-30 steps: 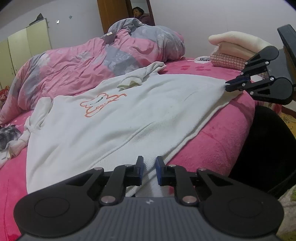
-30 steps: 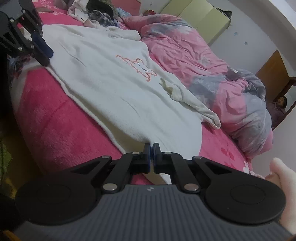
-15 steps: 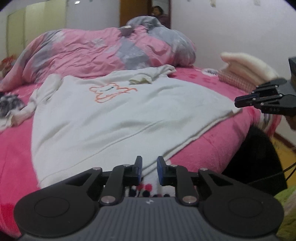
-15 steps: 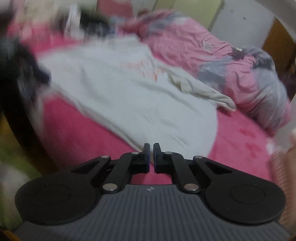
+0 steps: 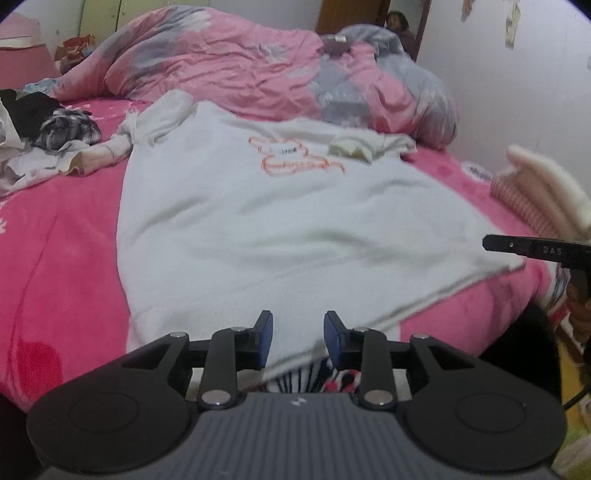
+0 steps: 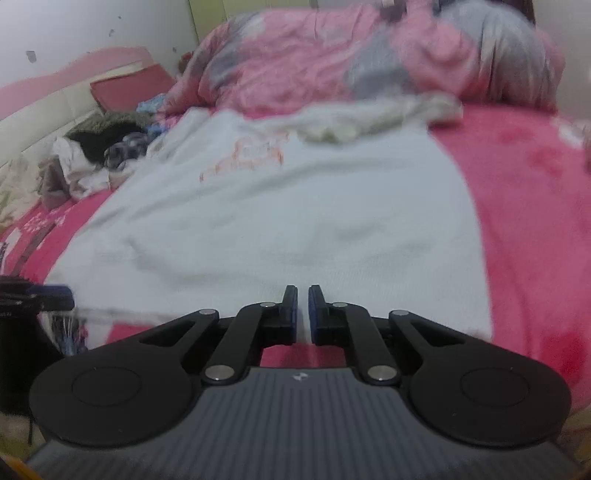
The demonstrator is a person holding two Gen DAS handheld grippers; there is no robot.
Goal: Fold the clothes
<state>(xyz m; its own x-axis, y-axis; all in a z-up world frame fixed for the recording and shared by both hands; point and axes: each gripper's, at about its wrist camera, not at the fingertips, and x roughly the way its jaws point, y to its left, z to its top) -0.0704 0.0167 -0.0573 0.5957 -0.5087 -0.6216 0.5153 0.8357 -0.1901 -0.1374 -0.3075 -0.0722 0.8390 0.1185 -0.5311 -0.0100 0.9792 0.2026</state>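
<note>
A white sweatshirt (image 5: pixel 295 221) with an orange bear print lies spread flat, front up, on the pink bed (image 5: pixel 62 258). Its hem runs along the near edge of the bed. My left gripper (image 5: pixel 298 321) hovers at the hem's left part; its jaws are opening and no cloth is pressed between the pads. At the hem's right corner is my right gripper (image 5: pixel 491 243). In the right wrist view the sweatshirt (image 6: pixel 295 221) fills the middle. There the right gripper (image 6: pixel 303 295) shows a narrow gap that is opening, just short of the hem. The left gripper (image 6: pixel 55 291) pokes in at the left edge.
A crumpled pink and grey duvet (image 5: pixel 240 62) lies heaped behind the sweatshirt. A pile of loose clothes (image 5: pixel 55 125) sits at the far left of the bed. A folded cream stack (image 5: pixel 546 192) rests at the right. A person (image 5: pixel 397 22) is in the far doorway.
Both grippers rolled to level. The left jaws widened and the right jaws, shut before, parted a little. The hem, earlier pinched at both corners, now lies loose on the bed.
</note>
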